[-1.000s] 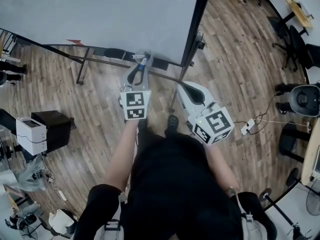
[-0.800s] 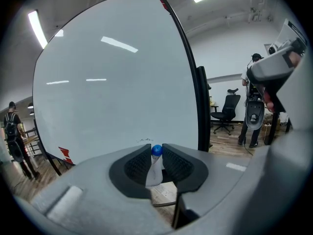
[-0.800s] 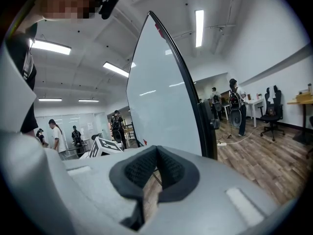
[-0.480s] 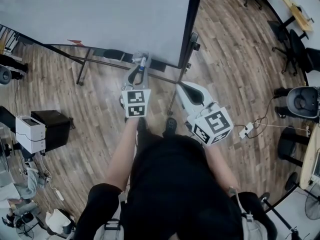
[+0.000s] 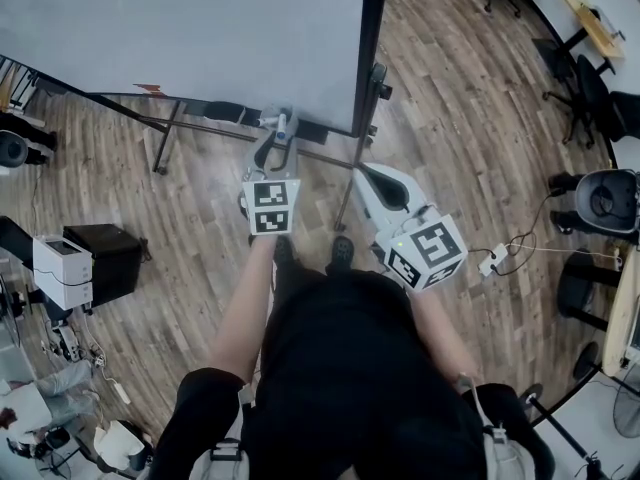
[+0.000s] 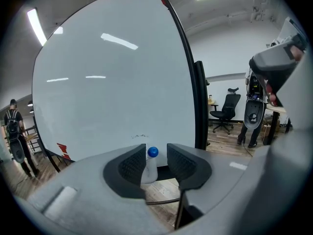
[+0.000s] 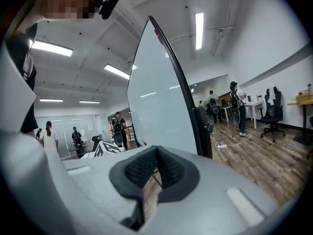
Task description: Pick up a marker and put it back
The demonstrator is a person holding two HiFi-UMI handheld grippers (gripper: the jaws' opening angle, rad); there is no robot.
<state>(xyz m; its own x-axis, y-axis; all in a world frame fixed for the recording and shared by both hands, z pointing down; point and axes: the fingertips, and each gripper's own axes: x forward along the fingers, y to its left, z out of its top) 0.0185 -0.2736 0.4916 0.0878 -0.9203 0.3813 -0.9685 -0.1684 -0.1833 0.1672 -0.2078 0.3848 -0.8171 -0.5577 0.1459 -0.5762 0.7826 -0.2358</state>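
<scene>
**Left jaws let go of the marker**

The left gripper (image 6: 156,151) has just opened its jaws: a second ago they were clamped on the marker (image 6: 150,166), and now they stand wide. The marker is upright between them, close by the left pad, with a clear gap to the right pad. In the head view the whiteboard (image 5: 200,28) has slid left in the picture, so that its dark right edge now lies further left than before. Near the left edge of the floor, the people (image 5: 12,150) have shifted place.
</scene>
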